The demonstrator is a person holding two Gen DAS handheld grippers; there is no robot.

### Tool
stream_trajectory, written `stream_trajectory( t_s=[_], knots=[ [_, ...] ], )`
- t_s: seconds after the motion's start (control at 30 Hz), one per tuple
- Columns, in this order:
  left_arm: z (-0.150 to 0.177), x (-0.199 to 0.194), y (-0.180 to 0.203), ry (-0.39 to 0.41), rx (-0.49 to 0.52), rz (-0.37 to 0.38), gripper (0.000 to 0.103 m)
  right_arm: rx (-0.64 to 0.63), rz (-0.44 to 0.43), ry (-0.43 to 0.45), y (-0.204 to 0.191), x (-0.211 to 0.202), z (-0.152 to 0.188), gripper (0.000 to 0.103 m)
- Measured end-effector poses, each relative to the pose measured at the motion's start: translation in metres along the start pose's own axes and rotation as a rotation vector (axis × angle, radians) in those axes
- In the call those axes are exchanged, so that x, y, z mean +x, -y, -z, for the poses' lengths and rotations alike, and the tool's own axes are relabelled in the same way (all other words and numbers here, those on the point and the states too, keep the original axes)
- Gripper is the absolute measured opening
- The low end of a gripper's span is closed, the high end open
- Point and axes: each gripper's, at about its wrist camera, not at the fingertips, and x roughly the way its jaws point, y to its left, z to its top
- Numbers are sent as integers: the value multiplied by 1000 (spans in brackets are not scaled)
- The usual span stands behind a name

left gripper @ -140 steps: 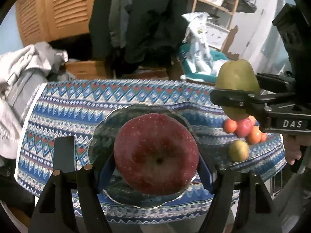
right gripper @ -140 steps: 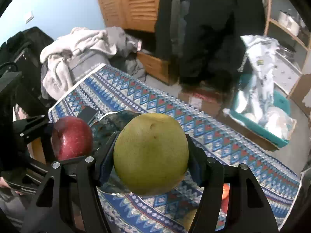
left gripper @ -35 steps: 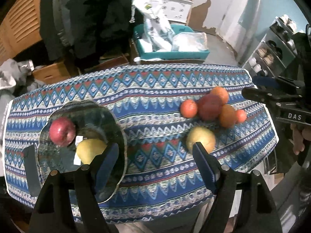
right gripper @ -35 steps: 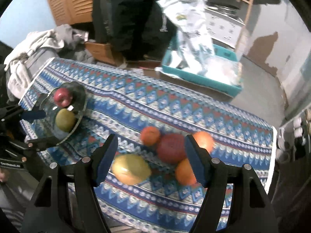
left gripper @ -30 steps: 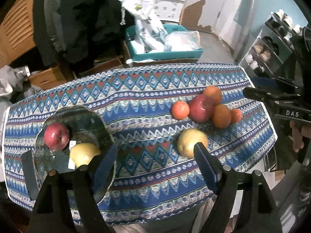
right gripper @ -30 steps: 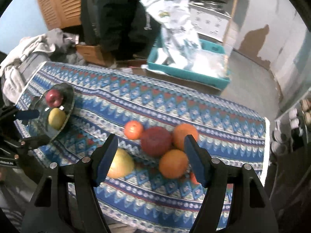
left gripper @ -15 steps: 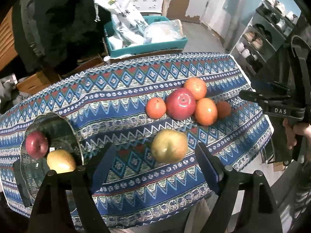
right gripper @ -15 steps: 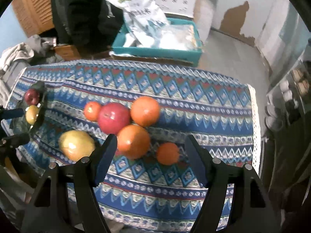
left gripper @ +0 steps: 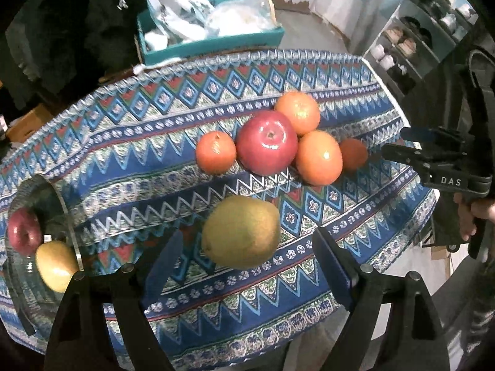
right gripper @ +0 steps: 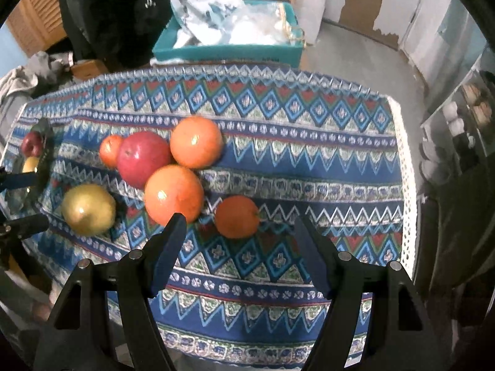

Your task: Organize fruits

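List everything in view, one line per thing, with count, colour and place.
red apples: 2, red; large one in the fruit cluster, small one on the glass plate.
pears: 2, yellow-green; one on the cloth between the left tongs' fingers, one on the plate.
oranges: 4, orange; around the large apple, the smallest just ahead of the right tongs.
glass plate: 1, clear; left end of the table.
tablecloth: 1, blue patterned; covers the table.
teal bin: 1, teal, holding white bags; on the floor beyond the table.
shelf rack: 1, grey; far right.
left tongs: black, open.
right tongs: black, open.
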Motion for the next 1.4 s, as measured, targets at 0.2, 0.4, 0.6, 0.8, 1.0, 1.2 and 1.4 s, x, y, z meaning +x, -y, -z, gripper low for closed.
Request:
stream_trajectory(
  t_s=[0.2, 0.4, 0.6, 0.8, 1.0, 1.2, 1.4],
  knots=[
    [-1, 31, 3, -60, 17, -16, 87, -16, -4, -64, 2, 26, 8, 73],
    [-2, 55, 1, -103, 5, -13, 87, -25, -12, -90, 2, 38, 10, 73],
    [-5, 76, 1, -135, 15, -27, 87, -39, -22, -100, 3, 52, 7, 73],
    [-4, 88, 1, -137, 16, -29, 87, -42, -32, -109, 2, 69, 4, 73],
    [-5, 87, 5, -120, 38, -9, 77, -58, -44, -108, 1, 84, -1, 73],
    [-3, 85, 7, -111, 44, -5, 76, -69, -44, -112, 0, 99, -1, 65],
    [-2, 81, 7, -109, 49, -7, 75, -69, -57, -82, 0, 97, -4, 49]
  ],
)
